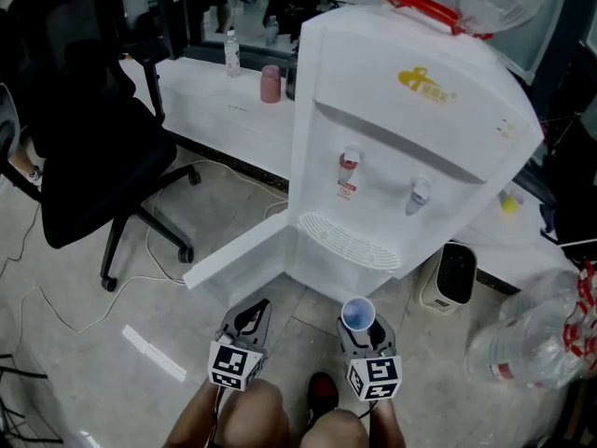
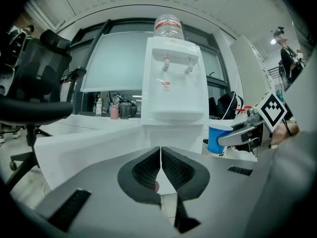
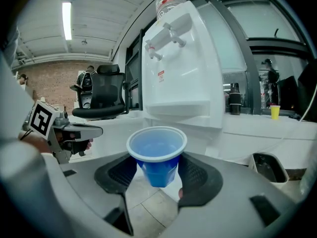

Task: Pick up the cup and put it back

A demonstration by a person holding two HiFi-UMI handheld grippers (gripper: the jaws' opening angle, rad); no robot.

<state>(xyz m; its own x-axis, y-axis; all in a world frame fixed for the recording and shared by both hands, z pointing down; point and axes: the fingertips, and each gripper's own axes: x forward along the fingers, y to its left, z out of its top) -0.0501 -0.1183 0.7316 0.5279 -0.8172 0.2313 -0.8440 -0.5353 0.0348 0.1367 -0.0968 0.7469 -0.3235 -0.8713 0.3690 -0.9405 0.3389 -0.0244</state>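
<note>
A blue cup with a white rim [image 3: 157,155] stands upright and empty between the pads of my right gripper [image 3: 157,175], which is shut on it. In the head view the cup [image 1: 358,314] hangs in front of the white water dispenser [image 1: 401,138], below its drip tray [image 1: 347,242]. From the left gripper view the cup [image 2: 217,138] shows at the right, held out in the right gripper [image 2: 233,137]. My left gripper [image 2: 160,171] is shut, its pads touching with nothing between them; it hovers to the left [image 1: 244,329] of the cup.
A black office chair [image 1: 89,147] stands at the left. White desks run behind the dispenser with a pink cup [image 1: 270,84] and a bottle [image 1: 231,51]. A clear plastic jug [image 1: 532,343] lies at the right, and a small black-and-white device [image 1: 455,273] sits by the dispenser.
</note>
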